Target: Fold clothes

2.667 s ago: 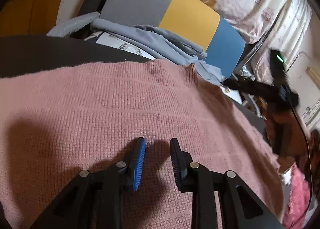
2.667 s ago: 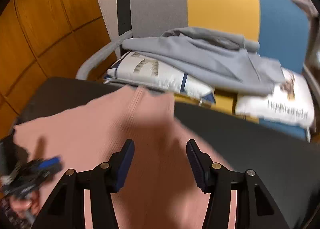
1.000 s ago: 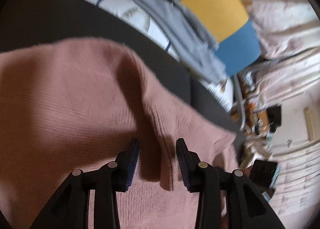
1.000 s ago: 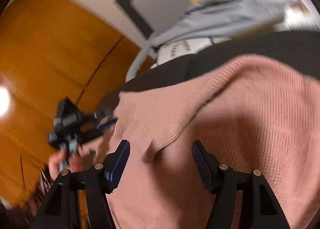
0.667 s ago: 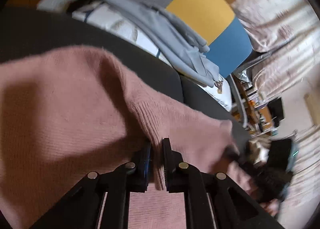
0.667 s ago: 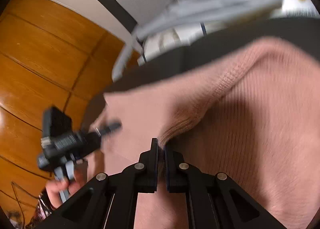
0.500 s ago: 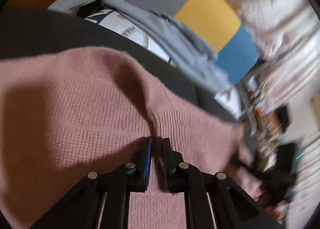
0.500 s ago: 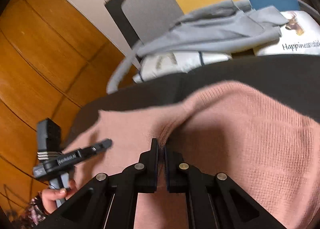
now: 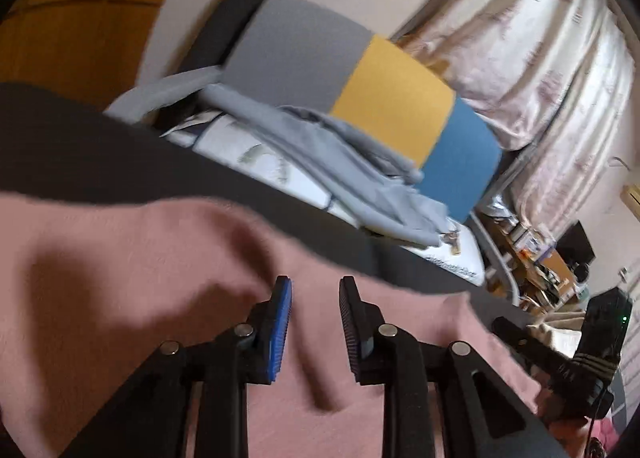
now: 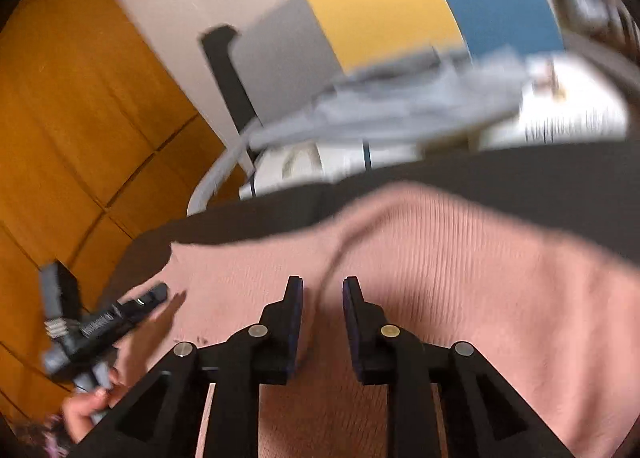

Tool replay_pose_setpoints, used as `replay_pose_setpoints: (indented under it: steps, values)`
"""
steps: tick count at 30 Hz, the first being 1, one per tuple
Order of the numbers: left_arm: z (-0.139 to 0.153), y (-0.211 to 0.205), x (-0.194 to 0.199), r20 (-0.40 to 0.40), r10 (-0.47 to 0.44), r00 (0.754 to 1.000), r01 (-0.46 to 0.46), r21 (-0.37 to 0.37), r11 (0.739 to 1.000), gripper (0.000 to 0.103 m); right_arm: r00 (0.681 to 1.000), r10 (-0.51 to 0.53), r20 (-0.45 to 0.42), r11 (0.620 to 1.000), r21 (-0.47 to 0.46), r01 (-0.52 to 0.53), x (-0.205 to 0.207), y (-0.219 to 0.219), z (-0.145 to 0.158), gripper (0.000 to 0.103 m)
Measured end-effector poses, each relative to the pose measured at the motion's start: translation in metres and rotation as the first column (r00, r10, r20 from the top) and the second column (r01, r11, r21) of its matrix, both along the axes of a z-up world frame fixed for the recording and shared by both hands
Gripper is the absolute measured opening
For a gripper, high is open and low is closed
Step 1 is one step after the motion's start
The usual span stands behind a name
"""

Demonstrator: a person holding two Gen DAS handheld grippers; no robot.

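A pink knit garment (image 9: 120, 278) lies rumpled on the dark table (image 9: 80, 153), reaching its far edge. Left gripper (image 9: 315, 322) and right gripper (image 10: 322, 318) hover with fingers parted, holding nothing. Loose ridges risk a crooked fold.

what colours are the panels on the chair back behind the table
Grey, yellow and blue, side by side on the chair back; clearest in the left wrist view.
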State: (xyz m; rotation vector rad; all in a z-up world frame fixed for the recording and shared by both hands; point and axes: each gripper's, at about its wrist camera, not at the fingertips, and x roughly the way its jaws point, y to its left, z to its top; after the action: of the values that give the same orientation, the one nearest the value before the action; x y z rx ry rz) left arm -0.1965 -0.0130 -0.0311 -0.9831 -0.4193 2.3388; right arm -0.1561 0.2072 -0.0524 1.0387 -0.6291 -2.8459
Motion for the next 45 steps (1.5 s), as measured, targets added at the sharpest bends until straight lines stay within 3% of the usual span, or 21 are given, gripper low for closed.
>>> replay_pose_setpoints:
  steps: [3,6,7,10,12,14,22,25,27,31,33,36,38,42,45]
  values:
    - [-0.004,0.038,-0.014,0.009,-0.075,0.997,0.076,-0.143,0.987,0.024,0.999,0.011,-0.039,0.989,0.150,-0.005,-0.002,-0.014,0.024,0.023]
    - [-0.027,0.057,-0.021,0.016,-0.102,0.995,0.101,-0.326,0.940,0.024,0.996,0.074,0.054,0.962,0.259,-0.085,-0.031,-0.026,0.011,0.023]
    - [-0.031,0.057,-0.023,0.016,-0.113,0.993,0.113,-0.323,0.940,0.024,0.993,0.079,0.090,0.949,0.298,-0.102,-0.042,-0.028,0.004,0.023]
    - [-0.037,0.041,-0.031,0.042,-0.107,0.993,0.114,-0.225,0.968,0.024,0.987,-0.003,0.163,0.941,0.334,-0.053,-0.062,-0.013,-0.017,0.024]
    - [-0.041,0.035,-0.037,0.056,-0.101,0.993,0.109,-0.172,0.979,0.022,0.991,-0.025,0.130,0.969,0.248,-0.008,-0.051,0.007,-0.026,0.024]
    - [-0.043,0.036,-0.039,0.053,-0.099,0.994,0.107,-0.168,0.980,0.022,0.993,-0.035,0.112,0.982,0.190,0.013,-0.048,0.016,-0.029,0.024]
    - [-0.034,0.026,-0.037,0.082,-0.102,0.991,0.113,-0.151,0.982,0.022,0.994,-0.041,0.104,0.976,0.216,0.017,-0.046,0.013,-0.032,0.024]
    - [-0.023,0.013,-0.011,0.072,-0.068,0.995,0.081,-0.209,0.974,0.023,0.991,-0.038,0.124,0.967,0.253,0.006,-0.042,0.007,-0.025,0.024]
    - [-0.021,0.000,0.005,0.092,-0.080,0.993,0.095,-0.172,0.980,0.023,0.994,-0.056,0.096,0.948,0.319,0.023,-0.030,-0.002,-0.013,0.030]
    - [-0.031,-0.024,0.024,0.149,-0.042,0.988,0.063,-0.138,0.988,0.024,0.999,0.031,0.039,0.934,0.354,-0.043,-0.002,-0.046,0.006,0.031]
    - [-0.040,-0.036,0.032,0.178,-0.032,0.984,0.052,-0.105,0.993,0.024,0.992,0.059,0.108,0.923,0.372,-0.095,0.000,-0.066,-0.004,0.031]
    - [-0.046,-0.052,0.045,0.169,-0.030,0.985,0.038,-0.049,0.998,0.024,0.983,0.010,0.186,0.934,0.348,-0.075,0.002,-0.070,-0.026,0.031]
    - [-0.045,-0.064,0.052,0.175,-0.028,0.984,0.030,-0.006,1.000,0.024,0.986,0.010,0.167,0.942,0.329,-0.065,0.008,-0.069,-0.027,0.034]
    - [-0.034,-0.111,0.062,0.140,0.062,0.988,-0.067,0.032,0.997,0.024,0.989,0.007,0.149,0.943,0.328,-0.056,0.013,-0.068,-0.031,0.039]
    - [-0.034,-0.190,0.059,0.197,0.225,0.954,-0.255,0.143,0.956,0.024,0.989,0.005,0.148,0.930,0.363,-0.058,0.013,-0.074,-0.032,0.043]
